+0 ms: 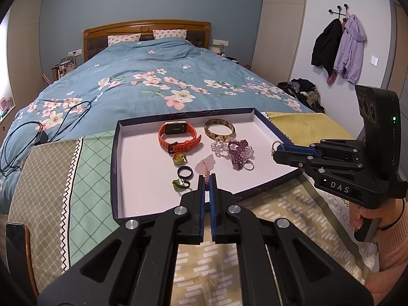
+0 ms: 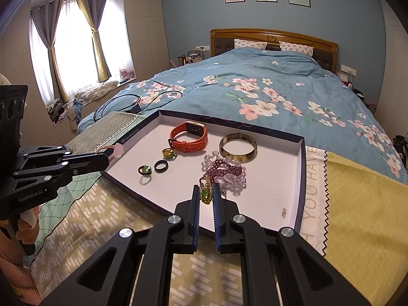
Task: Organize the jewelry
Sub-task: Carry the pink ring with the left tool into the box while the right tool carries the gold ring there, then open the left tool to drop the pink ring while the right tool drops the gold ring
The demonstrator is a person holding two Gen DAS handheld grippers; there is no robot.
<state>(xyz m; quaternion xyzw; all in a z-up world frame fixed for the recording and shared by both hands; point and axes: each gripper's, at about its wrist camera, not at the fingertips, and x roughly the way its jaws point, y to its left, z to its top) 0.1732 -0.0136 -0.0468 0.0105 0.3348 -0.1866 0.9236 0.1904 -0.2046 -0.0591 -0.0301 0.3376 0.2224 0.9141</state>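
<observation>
A: Left gripper [image 1: 207, 178]: pinching pink bead strand [image 1: 205, 169], pink pendant dangling at 12 o'clock over tray [image 1: 142, 178].

B: Right gripper [image 2: 206, 191]: clamping green-gold piece [image 2: 205, 194]; purple bead bracelets [image 2: 225, 169] lying at 1 o'clock in tray.

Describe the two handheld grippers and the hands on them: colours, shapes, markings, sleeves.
Both grippers are matte black linkage frames with silver round pivot bolts and blue-lined fingers. The left gripper reads "GenRobot.AI" in white on its side. The right gripper carries "DAS" in white and a small green light on its upright block. The right hand and the left hand wear peach-pink knit sleeves.
</observation>
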